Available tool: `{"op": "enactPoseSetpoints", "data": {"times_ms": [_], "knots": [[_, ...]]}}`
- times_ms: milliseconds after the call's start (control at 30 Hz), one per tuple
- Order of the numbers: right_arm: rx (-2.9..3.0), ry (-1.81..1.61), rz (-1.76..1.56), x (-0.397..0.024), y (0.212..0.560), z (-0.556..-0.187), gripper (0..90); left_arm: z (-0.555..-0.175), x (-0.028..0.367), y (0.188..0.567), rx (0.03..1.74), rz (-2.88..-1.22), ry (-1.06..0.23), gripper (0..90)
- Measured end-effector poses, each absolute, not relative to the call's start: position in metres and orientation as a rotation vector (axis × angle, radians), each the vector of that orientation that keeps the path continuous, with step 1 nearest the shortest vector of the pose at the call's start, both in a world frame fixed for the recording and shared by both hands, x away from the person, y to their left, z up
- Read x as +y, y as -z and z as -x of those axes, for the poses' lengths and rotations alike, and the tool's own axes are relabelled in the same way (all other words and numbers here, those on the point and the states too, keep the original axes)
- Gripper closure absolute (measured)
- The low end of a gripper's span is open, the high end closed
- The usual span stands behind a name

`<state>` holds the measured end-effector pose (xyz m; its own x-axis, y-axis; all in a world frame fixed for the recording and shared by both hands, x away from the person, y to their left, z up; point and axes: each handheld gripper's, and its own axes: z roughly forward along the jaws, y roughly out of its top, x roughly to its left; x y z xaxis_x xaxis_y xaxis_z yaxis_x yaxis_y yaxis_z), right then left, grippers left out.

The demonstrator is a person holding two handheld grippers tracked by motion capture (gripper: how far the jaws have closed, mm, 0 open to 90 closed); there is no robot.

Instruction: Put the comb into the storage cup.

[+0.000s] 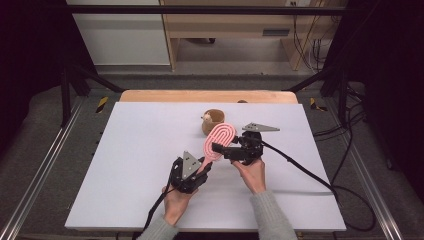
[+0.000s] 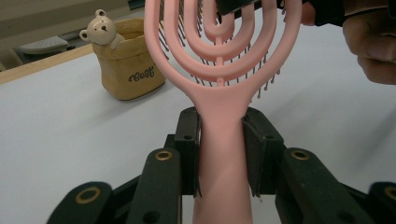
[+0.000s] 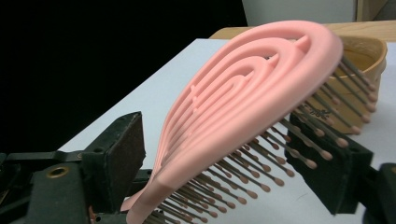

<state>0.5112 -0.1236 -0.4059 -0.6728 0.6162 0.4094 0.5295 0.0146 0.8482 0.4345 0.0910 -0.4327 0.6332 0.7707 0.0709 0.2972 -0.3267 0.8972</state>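
Note:
A pink vented hairbrush (image 1: pixel 220 139) is held tilted above the white table. My left gripper (image 1: pixel 204 167) is shut on its handle (image 2: pixel 219 154), with both pads pressed flat against the sides. My right gripper (image 1: pixel 220 148) reaches in from the right and straddles the brush head (image 3: pixel 247 102). One pad faces the smooth back and stands a little apart from it; the other pad faces the bristle tips (image 3: pixel 303 158). In the left gripper view, the right gripper's black jaw crosses the top of the head.
A small tan fabric pouch (image 1: pixel 214 120) with a bear figure (image 2: pixel 100 30) on its rim stands just behind the brush. The white board (image 1: pixel 140 165) lies on a wooden table, with free room to the left. Cables trail off to the right.

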Motion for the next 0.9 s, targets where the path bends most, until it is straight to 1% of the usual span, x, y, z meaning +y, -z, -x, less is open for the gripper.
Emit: {"op": "enactPoseSetpoints", "data": {"times_ms": [367, 667, 900], "knots": [[2.202, -1.793, -1.265, -0.1242, 0.4046, -0.5123, 37.9, -0.4328, 0.0886, 0.4334, 0.841, -1.888, -0.626, 68.9], [2.208, -1.799, -1.3, -0.1248, 0.4034, -0.5121, 44.6, -0.4324, 0.0873, 0.4344, 0.84, -1.883, -0.633, 68.9], [2.196, -1.816, -1.336, -0.1241, 0.403, -0.5113, 47.7, -0.4324, 0.0874, 0.4357, 0.843, -1.877, -0.641, 69.0]]}}
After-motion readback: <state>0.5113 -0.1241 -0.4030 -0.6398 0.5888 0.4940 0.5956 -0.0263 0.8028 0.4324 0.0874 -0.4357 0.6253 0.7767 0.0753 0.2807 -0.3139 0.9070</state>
